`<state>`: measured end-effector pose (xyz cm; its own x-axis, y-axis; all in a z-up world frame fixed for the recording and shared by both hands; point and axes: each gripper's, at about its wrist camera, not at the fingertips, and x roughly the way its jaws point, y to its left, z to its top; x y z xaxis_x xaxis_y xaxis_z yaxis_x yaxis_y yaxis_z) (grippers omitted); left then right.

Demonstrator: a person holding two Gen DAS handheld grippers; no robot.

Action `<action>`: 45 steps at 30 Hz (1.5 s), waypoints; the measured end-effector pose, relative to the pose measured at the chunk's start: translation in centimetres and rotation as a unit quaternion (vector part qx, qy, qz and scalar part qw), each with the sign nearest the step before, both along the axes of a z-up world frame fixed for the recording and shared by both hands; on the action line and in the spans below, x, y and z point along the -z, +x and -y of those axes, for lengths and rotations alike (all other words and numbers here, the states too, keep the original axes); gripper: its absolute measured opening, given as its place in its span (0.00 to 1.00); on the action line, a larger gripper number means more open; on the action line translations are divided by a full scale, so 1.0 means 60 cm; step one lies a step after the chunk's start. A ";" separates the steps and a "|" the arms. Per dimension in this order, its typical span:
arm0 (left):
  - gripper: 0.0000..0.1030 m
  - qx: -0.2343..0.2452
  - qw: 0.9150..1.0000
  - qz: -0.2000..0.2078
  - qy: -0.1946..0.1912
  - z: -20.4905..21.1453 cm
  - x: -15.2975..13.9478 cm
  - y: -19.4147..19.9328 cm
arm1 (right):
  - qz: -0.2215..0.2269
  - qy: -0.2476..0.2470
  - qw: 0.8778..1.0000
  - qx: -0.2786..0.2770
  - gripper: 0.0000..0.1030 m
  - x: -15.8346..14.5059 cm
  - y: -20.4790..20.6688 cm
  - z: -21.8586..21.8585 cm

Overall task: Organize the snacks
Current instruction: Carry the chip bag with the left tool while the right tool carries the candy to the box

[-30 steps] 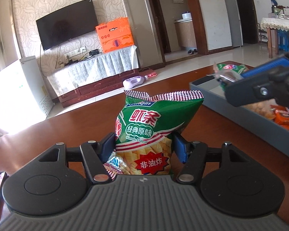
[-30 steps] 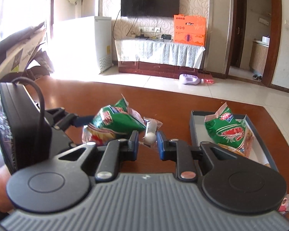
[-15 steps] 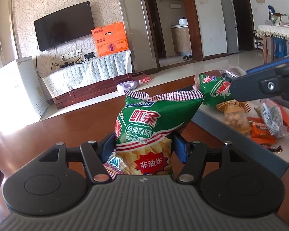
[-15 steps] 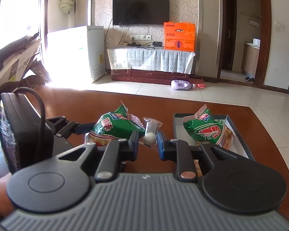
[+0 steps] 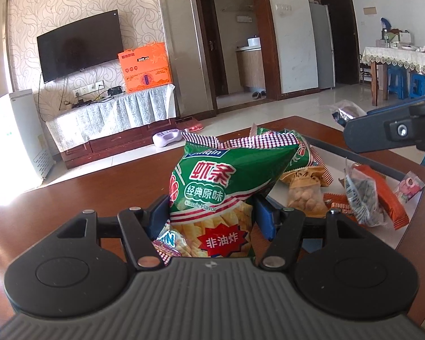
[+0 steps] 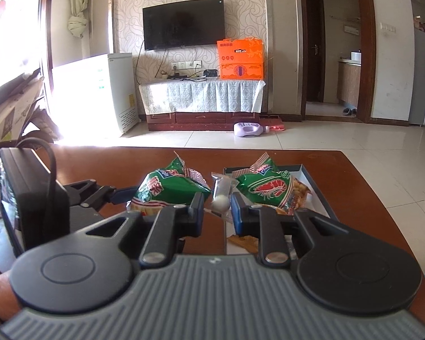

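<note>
Left wrist view, centre of frame: the left gripper [image 5: 211,216] holds a green shrimp-chip bag [image 5: 221,195] between its blue pads, one pad pressed to each side of the bag's lower half. The bag stands upright — long axis vertical, checked and crimped top edge uppermost, printed face turned to the camera. It is held over the brown wooden table [image 5: 79,195], just left of the grey tray [image 5: 382,167] that fills the right of the frame.

Inside the tray lie a second green shrimp bag [image 5: 300,155], partly hidden behind the held one, a clear packet of peanuts [image 5: 303,198], orange wrapped bars [image 5: 379,192], a packet of dark seeds [image 5: 359,195] leaning across them, and a small pink sweet [image 5: 408,184] at the right edge.

Right wrist view, lower centre: the right gripper [image 6: 217,208] is closed narrowly on a small clear-wrapped snack [image 6: 222,195] with a white ball at its lower end. This packet also stands roughly vertical, its twisted top pointing up and away from the camera. It sits between the two green bags in the frame; whether it is above the tray rim or just left of it cannot be told.

Upper part of both views: a wall-mounted television [image 6: 183,24] and an orange box [image 6: 240,59] on a cloth-covered cabinet.
</note>
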<state>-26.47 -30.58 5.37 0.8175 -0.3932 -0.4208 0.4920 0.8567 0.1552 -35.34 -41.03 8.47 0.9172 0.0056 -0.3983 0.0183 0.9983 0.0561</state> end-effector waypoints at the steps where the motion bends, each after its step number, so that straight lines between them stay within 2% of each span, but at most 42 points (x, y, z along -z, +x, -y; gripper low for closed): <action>1: 0.67 0.001 1.000 -0.002 -0.004 0.003 -0.001 0.000 | 0.000 0.000 1.000 0.001 0.23 0.000 -0.001 0.002; 10: 0.67 0.016 0.999 -0.009 -0.034 0.030 -0.014 0.006 | -0.003 0.000 1.000 0.019 0.23 0.006 -0.008 0.025; 22: 0.67 0.041 0.998 -0.018 -0.052 0.060 -0.014 -0.002 | -0.011 0.001 0.999 0.040 0.23 0.015 -0.013 0.047; 32: 0.67 0.077 0.996 -0.022 -0.041 0.113 0.001 -0.008 | -0.025 0.003 0.998 0.060 0.23 0.026 -0.015 0.075; 45: 0.67 0.094 0.994 -0.030 -0.034 0.181 0.023 0.043 | -0.035 0.002 0.997 0.065 0.23 0.032 -0.010 0.083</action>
